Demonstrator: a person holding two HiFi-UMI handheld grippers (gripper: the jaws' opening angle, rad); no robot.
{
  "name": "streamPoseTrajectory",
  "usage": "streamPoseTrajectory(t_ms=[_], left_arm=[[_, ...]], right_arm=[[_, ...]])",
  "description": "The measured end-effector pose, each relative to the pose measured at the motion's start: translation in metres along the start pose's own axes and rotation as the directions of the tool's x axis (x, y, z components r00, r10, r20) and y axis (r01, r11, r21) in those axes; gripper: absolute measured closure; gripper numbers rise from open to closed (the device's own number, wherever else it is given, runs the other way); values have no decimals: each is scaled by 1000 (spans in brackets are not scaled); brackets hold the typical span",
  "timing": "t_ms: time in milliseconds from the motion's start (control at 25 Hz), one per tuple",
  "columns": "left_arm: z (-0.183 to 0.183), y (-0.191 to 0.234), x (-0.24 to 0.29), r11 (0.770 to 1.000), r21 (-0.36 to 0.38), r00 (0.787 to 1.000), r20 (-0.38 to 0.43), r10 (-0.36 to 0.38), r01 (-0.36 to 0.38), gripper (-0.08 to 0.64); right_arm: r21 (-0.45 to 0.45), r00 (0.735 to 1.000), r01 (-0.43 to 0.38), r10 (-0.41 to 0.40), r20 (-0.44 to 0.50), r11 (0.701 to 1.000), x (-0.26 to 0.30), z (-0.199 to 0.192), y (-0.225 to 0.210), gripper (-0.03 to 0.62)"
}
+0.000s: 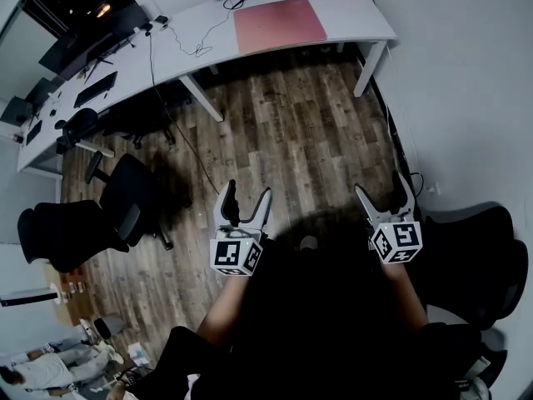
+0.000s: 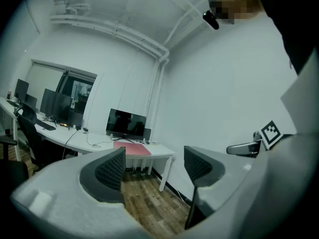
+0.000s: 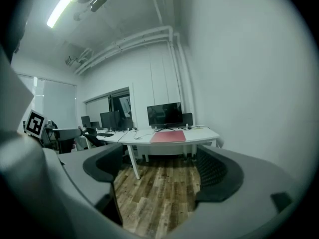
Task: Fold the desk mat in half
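The left hand-held gripper [image 1: 248, 192] [image 2: 154, 168] has its jaws spread wide w/ nothing btwn them; through the gap only floor and the far counter show. The right hand-held gripper [image 1: 381, 186] [image 3: 159, 168] is the same: jaws wide apart, empty, touching nothing. Both are held out in front of the person, side by side and apart, each w/ its marker cube [image 1: 236, 255] toward the body. The forearms and torso are v. dark in the head view, so details there can't be made out, and they hide the floor directly below.

Beyond the jaws is bare wooden floor [image 1: 291, 123]. The desk mat [image 1: 279, 25] [image 2: 132, 149] [image 3: 168, 136], pinkish-red, lies flat and unfolded on the white counter [image 1: 350, 27] across the room, well apart from both grippers, near the counter's right end. Just behind it stands a monitor [image 2: 126, 123] [image 3: 164, 115]; in the head view the monitor is cut off by the top edge. Cables [image 1: 196, 44] trail over the counter left of the mat. What the small items by the mat's far edge are is too small to tell.

Left of the floor, black office chairs [image 1: 125, 198] stand by more desks. Another person [image 1: 42, 369] is partly cut off at the bottom-left corner. A white wall [image 1: 466, 82] runs along the right.
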State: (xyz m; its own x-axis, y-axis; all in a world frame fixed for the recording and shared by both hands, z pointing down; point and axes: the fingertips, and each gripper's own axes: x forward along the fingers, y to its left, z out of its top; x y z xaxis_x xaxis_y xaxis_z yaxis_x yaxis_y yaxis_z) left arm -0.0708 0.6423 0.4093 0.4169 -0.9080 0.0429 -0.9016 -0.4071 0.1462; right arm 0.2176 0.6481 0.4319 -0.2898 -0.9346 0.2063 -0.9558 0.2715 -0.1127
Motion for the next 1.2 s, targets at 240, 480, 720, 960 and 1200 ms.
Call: streamPoseTrajectory(t_ms=[240, 480, 720, 960, 1200], left_arm=[[-9, -15, 2, 1000, 17, 1000, -28, -13, 13, 209], [-11, -20, 0, 1000, 17, 999, -43, -18, 19, 210], [-20, -17, 7, 1000, -6, 998, -62, -29, 29, 210], [-22, -3, 35, 999, -16, 998, -43, -42, 42, 210], [-30, 31, 89, 997, -56, 997, -51, -49, 46, 210]], right_arm=[[21, 998, -56, 56, -24, 998, -8, -11, 0, 147], [7, 998, -31, 31, -53, 1000, -15, -29, -7, 147], [39, 996, -31, 34, -84, 999, -10, -44, -12, 147], [10, 995, -17, 18, -101, 1000, 12, -44, -13, 147], [26, 989, 28, -24, -145, 999, 59, -44, -28, 149]])
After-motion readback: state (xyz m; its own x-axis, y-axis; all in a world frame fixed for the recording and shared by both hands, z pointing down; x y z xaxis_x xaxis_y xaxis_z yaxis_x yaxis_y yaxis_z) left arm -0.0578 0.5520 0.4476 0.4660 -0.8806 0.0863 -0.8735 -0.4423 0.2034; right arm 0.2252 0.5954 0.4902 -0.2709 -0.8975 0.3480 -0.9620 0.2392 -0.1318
